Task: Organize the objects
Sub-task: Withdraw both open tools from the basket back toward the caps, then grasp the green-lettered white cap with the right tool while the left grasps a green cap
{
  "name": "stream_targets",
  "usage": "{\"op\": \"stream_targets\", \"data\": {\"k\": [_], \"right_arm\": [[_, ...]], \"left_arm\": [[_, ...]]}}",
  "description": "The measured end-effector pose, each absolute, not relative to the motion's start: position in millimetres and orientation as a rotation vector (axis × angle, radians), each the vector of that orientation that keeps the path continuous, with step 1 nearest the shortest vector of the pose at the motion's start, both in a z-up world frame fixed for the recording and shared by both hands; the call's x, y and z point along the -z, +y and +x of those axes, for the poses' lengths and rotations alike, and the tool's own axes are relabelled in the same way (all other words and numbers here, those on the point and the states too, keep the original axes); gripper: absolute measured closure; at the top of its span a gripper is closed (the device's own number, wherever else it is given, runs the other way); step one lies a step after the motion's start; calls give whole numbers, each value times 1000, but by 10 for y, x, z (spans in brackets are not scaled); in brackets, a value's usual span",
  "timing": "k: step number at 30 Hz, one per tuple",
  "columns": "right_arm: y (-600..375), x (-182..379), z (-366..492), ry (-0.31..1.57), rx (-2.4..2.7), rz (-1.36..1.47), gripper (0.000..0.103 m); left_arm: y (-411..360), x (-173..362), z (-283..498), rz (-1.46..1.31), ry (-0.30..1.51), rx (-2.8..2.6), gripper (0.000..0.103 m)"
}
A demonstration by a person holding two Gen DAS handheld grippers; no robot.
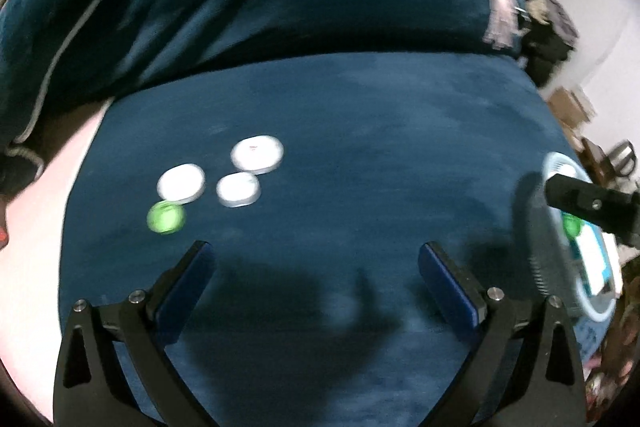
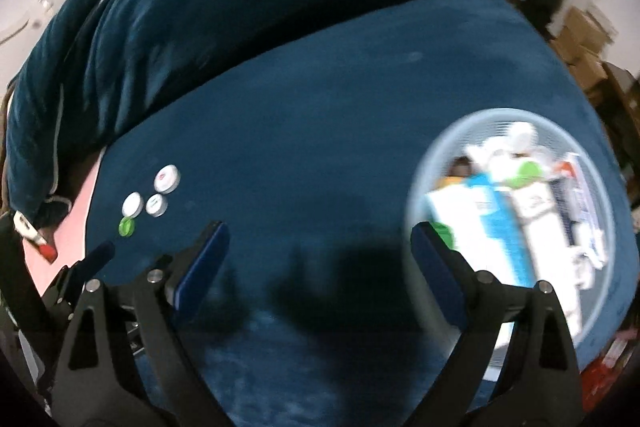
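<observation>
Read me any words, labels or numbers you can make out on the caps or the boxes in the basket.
None can be read.
Largest round white cap: a small red mark, too blurred.
White and blue cardboard boxes in the round pale blue mesh basket: printing shows, smeared by motion blur.

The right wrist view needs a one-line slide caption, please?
Open right gripper above blue bedding, light blue basket of cartons right, four caps left.

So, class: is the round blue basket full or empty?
Full. The basket is packed with white and blue cartons lying across it, nearly rim to rim.
</observation>
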State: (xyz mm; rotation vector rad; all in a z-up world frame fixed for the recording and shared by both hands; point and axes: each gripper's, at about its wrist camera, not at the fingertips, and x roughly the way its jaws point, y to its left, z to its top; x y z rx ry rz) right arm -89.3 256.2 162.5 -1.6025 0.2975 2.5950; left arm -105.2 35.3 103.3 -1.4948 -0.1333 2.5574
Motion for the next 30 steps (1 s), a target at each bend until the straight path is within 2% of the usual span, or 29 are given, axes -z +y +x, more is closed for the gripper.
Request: {"op": "stream_targets", "data": {"k": [5,10,16,18,23,25,26,27,29,30], "right_arm": [[2057,-1455,-1120,279,-2627,-1695,10],[1604,-1190,-1368,309,-2659,-1813,11],[1150,-790,-1689,298,-2631,-1927,12],[1026,-672,-1770,301,-2619,-1967,16],[749,-511,-1938,292,-2638,-2016,20],[656,-450,-1982,267,-2643,-2039,25],[603,-413,-2004,227,-2640,-2046,34],[568,-385,-2017,191,-2633,-2051,50],[524,-322,-2024,129,-2606,-2081,70],[528,-320,-2020,119,-2600,-2085,72]], "left_arm": [[-310,-769,-1145,-1588,-275,-2601,1],[-781,-551,-1221,-1635,-342,-2648,1],[-1037,-360,-1279,-1617,-349,-2683,2],[-1105,-313,-1288,-1611,-374,-2691,2],[-1152,-296,-1336,-1564,-418,-2702,2],[-1141,-295,-1362,-1551,-400,-2697,3],[-1091,-282,-1374,-1546,-370,-2687,4],[-1063,-271,-1373,-1545,-344,-2682,5],[-990,-247,-1409,-1540,-308,-2664,9],[-938,-231,-1430,-1539,-288,-2650,13]]}}
